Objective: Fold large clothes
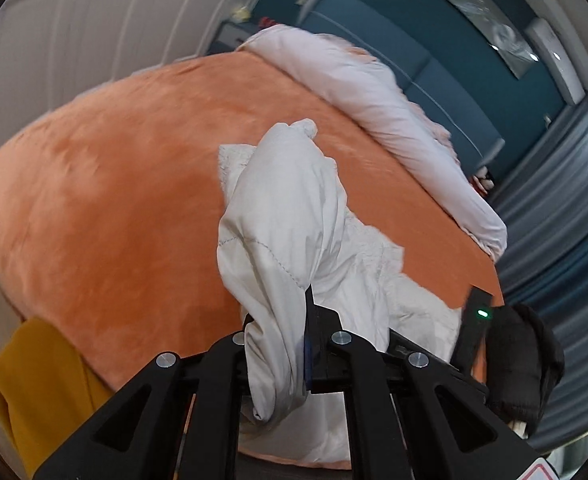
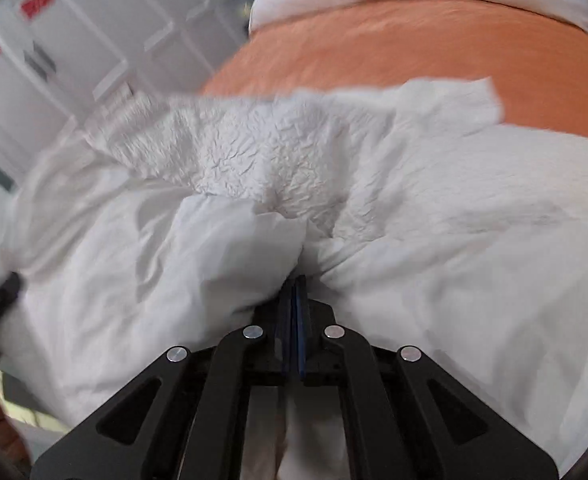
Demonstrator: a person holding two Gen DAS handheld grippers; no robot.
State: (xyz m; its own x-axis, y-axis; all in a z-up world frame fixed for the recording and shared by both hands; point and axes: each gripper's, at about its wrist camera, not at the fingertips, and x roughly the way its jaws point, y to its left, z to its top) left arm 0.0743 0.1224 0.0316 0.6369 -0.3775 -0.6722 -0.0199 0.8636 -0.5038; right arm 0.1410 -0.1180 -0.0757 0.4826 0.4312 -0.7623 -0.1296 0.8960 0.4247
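Orange bed blanket (image 1: 105, 184) with a white garment (image 1: 285, 216) on top.

Both claws pinch the white garment: the left claw (image 1: 308, 312) lifts a bunched fold, and the right claw (image 2: 294, 292) is squeezed tight on crumpled cloth. A pale duvet (image 1: 382, 112) lies at two o'clock, something yellow (image 1: 33, 380) at eight o'clock.

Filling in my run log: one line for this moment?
left gripper: shut on white garment | right gripper: shut on it | surface: orange bed cover
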